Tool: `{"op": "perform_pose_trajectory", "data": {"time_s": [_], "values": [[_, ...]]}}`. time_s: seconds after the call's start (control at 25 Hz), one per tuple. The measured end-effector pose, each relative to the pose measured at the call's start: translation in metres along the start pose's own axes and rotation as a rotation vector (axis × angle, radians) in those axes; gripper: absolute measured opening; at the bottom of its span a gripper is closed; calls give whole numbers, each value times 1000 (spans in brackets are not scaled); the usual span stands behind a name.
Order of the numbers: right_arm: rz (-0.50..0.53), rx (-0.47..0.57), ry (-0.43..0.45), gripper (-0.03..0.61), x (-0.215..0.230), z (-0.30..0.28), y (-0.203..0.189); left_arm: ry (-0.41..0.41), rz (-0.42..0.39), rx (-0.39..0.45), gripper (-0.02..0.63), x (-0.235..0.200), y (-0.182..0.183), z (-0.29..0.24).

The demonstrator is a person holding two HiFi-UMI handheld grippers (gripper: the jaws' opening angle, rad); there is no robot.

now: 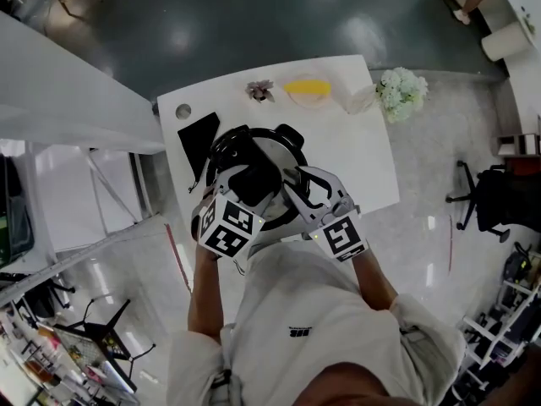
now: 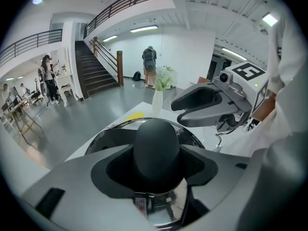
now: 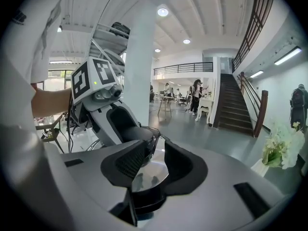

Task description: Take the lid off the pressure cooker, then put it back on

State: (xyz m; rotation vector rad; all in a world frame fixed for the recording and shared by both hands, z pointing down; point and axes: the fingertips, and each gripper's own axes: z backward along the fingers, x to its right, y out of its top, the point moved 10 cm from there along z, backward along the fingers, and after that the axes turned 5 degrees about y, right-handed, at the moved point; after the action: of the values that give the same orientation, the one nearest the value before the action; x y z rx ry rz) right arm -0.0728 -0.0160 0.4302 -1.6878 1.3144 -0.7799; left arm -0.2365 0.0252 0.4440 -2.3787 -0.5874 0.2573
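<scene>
The head view alone lays out the white bench (image 1: pixel 372 163). The pressure cooker (image 1: pixel 283 152) stands at its centre, a flat black thing (image 1: pixel 198 139) at the cooker's 10 o'clock and a pale dish (image 1: pixel 308 100) at its 1 o'clock. At 2 o'clock a white vase (image 1: pixel 359 100) stands on the bench's far corner. The dish holds something yellow (image 1: pixel 307 86); the vase holds white flowers (image 1: pixel 402 91). The lid (image 1: pixel 272 146) sits on the cooker, so no view shows what is inside.

The left gripper (image 1: pixel 248 184) reaches in from 7 o'clock and the right gripper (image 1: pixel 297 194) from 5 o'clock. From above, their jaws are too small to read.

The left gripper view settles its own side. The left gripper (image 2: pixel 156 160) is clamped on the lid's rounded black handle (image 2: pixel 156 143), which fills the space between the jaws. The chrome lid (image 2: pixel 103 139) curves behind it. This view also catches the right gripper (image 2: pixel 182 112) at 2 o'clock, and a staircase (image 2: pixel 96 66) beyond.

In the right gripper view, the right gripper (image 3: pixel 154 165) has its jaws narrowly apart. The shiny lid (image 3: pixel 144 179) shows in the gap and a dark part sits low between them. I cannot tell whether the pads press on it. The left gripper (image 3: pixel 137 138) stands at 11 o'clock.
</scene>
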Motion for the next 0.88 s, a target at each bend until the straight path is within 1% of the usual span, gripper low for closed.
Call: {"op": "perform_pose_trajectory", "data": {"time_s": [0.08,0.4,0.6,0.76,0.88], "values": [[-16,-10,10,130,2,0,0,19,22,1,287,1,0,0],[-4,-13,60,130,10,0,-1,94,108,8,287,6,-1,0],[-3,-5,76,130,13,1,-2,134,151,18,287,10,-1,0],[-11,6,72,132,12,2,-3,183,168,49,293,14,-3,1],[-11,11,67,132,9,2,-3,229,187,97,302,18,-8,4]]}}
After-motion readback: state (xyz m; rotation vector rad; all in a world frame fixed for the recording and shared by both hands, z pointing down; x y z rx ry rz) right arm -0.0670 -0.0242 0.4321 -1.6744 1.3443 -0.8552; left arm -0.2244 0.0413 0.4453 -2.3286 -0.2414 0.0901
